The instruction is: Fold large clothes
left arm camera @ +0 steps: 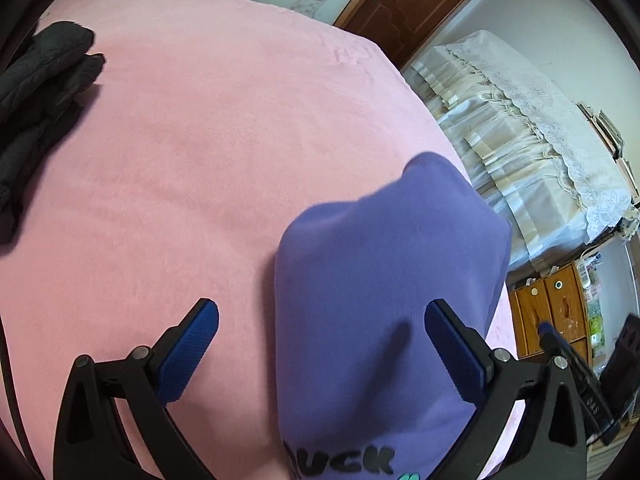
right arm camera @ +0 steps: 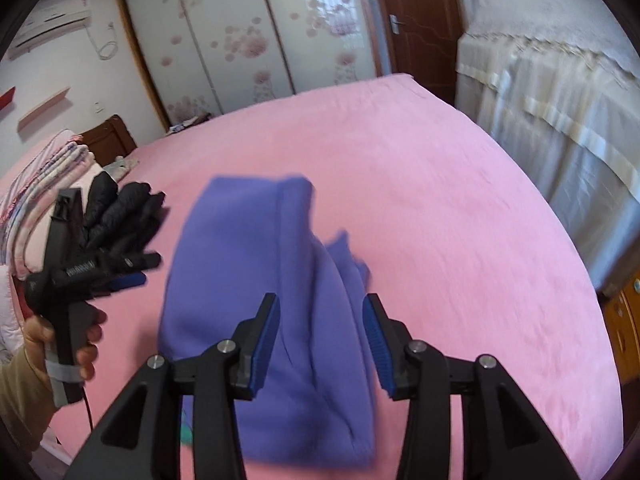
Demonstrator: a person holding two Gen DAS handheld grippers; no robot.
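Right wrist view: purple sweatshirt (right arm camera: 256, 300) lies loosely bundled on pink bed (right arm camera: 460, 220) | right claw (right arm camera: 320, 340) spread wide, empty, above it | left claw (left arm camera: 320, 354) likewise agape, holding nothing | judged soft, light, floppy; pinch a hem or corner.

Bare pink bed (right arm camera: 440, 208) spreads wide beyond and right of the purple garment (right arm camera: 256, 300); a black jacket (right arm camera: 120, 216) and stacked bedding (right arm camera: 44, 184) block its left edge, a draped cabinet (right arm camera: 560, 100) walls the right side
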